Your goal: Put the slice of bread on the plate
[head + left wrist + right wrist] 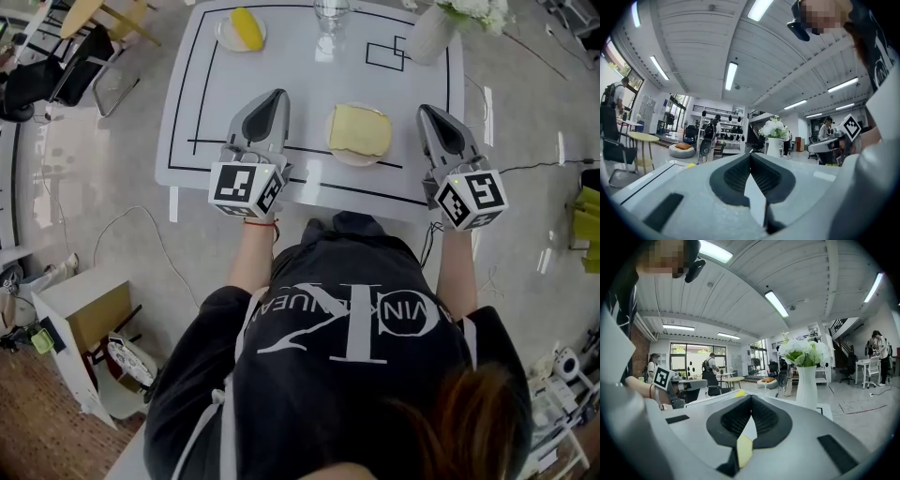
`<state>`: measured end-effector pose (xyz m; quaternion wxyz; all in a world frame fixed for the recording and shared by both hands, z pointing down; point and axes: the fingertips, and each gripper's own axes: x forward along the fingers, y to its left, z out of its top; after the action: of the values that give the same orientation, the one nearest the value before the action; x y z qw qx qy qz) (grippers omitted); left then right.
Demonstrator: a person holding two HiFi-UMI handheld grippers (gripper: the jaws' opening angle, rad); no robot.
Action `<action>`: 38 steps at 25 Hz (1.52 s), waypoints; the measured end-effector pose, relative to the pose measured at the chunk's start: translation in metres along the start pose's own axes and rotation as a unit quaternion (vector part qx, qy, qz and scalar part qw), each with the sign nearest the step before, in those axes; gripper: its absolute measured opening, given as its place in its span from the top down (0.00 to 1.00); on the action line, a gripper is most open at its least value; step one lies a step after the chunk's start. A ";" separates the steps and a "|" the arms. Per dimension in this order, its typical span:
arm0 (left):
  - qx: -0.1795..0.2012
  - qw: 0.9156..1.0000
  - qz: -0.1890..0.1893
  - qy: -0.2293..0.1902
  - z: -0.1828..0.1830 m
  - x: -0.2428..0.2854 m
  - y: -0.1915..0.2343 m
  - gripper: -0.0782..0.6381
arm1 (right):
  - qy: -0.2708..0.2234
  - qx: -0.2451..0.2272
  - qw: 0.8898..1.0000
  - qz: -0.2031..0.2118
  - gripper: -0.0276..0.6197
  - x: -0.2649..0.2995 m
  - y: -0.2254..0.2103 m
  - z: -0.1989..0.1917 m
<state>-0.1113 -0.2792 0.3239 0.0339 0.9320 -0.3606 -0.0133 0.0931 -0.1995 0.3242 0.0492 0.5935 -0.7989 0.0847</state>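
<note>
A pale yellow slice of bread lies flat on a small white plate on the white table. My left gripper hovers to the left of the plate and my right gripper to the right of it, both apart from the bread. In the left gripper view the left gripper has its jaws together with nothing between them. The right gripper is likewise shut and empty, and a sliver of the bread shows below the jaws.
A yellow food item on a small plate sits at the table's far left, a glass at the far middle. A white vase with white flowers stands far right. Black lines mark the tabletop. Chairs stand on the floor at upper left.
</note>
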 end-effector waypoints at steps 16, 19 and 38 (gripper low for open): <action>0.011 0.999 0.010 -0.031 0.028 0.000 0.008 0.88 | -0.055 -0.015 0.998 -0.004 0.95 0.001 -0.001 0.031; 0.014 0.999 0.013 -0.036 0.032 0.000 0.009 0.88 | -0.070 -0.012 0.997 -0.010 0.95 0.002 -0.001 0.039; 0.032 0.996 0.047 -0.064 0.054 -0.011 0.017 0.88 | -0.107 -0.037 0.993 -0.014 0.95 0.001 0.001 0.053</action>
<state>-0.1336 -0.2875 0.2709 -0.0183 0.9120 -0.4055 -0.0597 0.0926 -0.2107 0.2722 -0.0134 0.6079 -0.7938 -0.0098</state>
